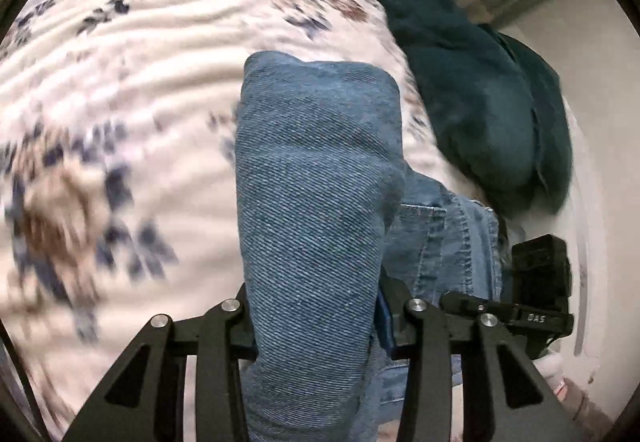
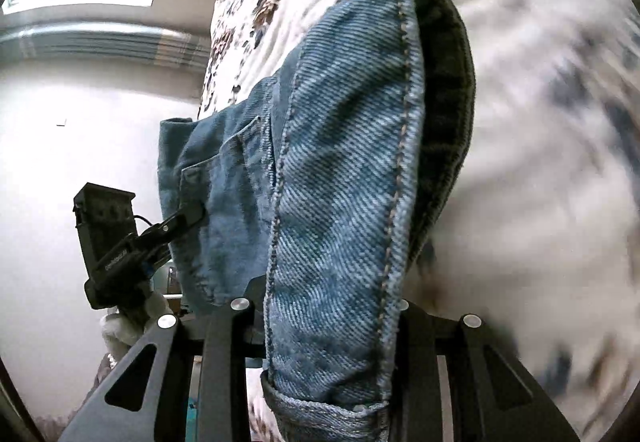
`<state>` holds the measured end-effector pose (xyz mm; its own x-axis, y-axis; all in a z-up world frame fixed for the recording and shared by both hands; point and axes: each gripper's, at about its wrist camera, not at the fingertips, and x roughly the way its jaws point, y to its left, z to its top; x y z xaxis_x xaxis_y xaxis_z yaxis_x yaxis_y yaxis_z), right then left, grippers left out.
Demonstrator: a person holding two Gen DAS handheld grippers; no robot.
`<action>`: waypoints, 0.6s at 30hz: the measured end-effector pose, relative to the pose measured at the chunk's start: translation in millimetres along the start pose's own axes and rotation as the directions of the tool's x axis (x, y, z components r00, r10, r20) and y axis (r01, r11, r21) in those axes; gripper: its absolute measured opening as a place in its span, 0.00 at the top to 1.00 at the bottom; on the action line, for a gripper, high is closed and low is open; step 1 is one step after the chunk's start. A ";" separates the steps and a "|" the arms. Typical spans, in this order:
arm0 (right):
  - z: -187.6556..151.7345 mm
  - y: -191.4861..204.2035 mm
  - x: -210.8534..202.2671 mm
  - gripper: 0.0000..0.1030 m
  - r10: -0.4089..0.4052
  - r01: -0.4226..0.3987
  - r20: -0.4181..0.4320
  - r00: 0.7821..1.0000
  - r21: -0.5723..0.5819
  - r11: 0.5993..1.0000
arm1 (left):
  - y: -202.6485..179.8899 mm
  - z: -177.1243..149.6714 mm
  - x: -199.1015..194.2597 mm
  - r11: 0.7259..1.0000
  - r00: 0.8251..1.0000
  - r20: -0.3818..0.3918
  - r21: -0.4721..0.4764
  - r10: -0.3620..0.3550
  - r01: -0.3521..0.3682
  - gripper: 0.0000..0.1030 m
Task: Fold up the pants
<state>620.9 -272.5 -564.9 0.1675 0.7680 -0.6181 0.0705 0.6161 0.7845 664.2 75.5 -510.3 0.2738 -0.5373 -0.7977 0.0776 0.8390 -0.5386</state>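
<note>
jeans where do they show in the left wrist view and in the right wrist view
Left wrist view: the jeans fill the centre, running up from between the left gripper fingers; a stitched pocket part hangs to the right.
Right wrist view: the jeans fill the centre, clamped in the right gripper, with a hem at the bottom.
Shared landmark: the floral bedspread lies behind them in both views.

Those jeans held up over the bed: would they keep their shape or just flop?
Probably flop: the jeans drape over the left tool and sag between both. Likely heavyish, since the denim looks thick. The right tool seems unlikely to slip on the coarse weave.
</note>
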 end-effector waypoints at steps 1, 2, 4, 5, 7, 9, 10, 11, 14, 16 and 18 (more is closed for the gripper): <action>20.2 2.4 13.5 0.68 -0.011 0.011 -0.005 1.000 -0.007 1.000 | 11.4 13.6 8.2 1.000 1.000 -0.003 -0.005 0.005 -0.005 0.63; 31.0 1.8 20.5 0.68 -0.013 0.013 -0.010 1.000 -0.009 1.000 | 21.7 24.1 16.7 1.000 1.000 -0.010 -0.009 0.009 -0.009 0.63; 50.4 -1.4 37.6 0.68 -0.029 0.029 -0.023 0.999 0.005 1.000 | 44.4 39.7 39.8 0.999 0.999 -0.040 -0.021 0.024 -0.025 0.62; 57.6 -7.8 44.9 0.68 -0.045 0.046 -0.028 0.999 0.015 0.999 | 54.1 44.1 50.1 0.999 0.998 -0.062 -0.027 0.034 -0.036 0.62; 66.6 -25.2 53.1 0.68 -0.069 0.072 -0.045 0.997 0.056 0.996 | 75.0 46.6 74.3 0.997 0.990 -0.118 -0.034 0.071 -0.075 0.56; 67.0 -42.1 53.5 0.68 -0.060 0.064 -0.045 0.997 0.094 0.993 | 88.0 42.0 85.6 0.997 0.989 -0.136 -0.029 0.067 -0.072 0.50; 62.2 -50.7 54.7 0.68 -0.054 0.059 -0.049 0.997 0.108 0.992 | 89.3 40.8 85.2 0.997 0.989 -0.130 -0.025 0.065 -0.069 0.49; 59.3 -52.4 57.3 0.68 -0.054 0.060 -0.053 0.997 0.116 0.991 | 89.7 40.1 85.8 0.997 0.991 -0.122 -0.027 0.063 -0.067 0.49; 50.2 -54.1 56.2 0.68 -0.018 0.022 -0.027 0.999 0.173 0.985 | 86.5 35.0 78.8 0.997 0.993 -0.104 -0.038 0.059 -0.063 0.50; 47.4 -52.2 55.5 0.68 -0.004 0.007 -0.018 1.000 0.186 0.983 | 81.1 38.2 73.1 0.998 0.992 -0.105 -0.020 0.064 -0.067 0.50; 44.6 -49.3 55.3 0.68 -0.018 0.021 -0.020 1.000 0.176 0.984 | 78.6 39.6 75.5 0.997 0.989 -0.120 0.003 0.082 -0.083 0.49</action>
<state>670.6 -268.2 -635.6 0.1466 0.7603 -0.6329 0.2456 0.5918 0.7678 728.9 104.3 -602.1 0.1627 -0.4727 -0.8661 0.0580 0.8808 -0.4699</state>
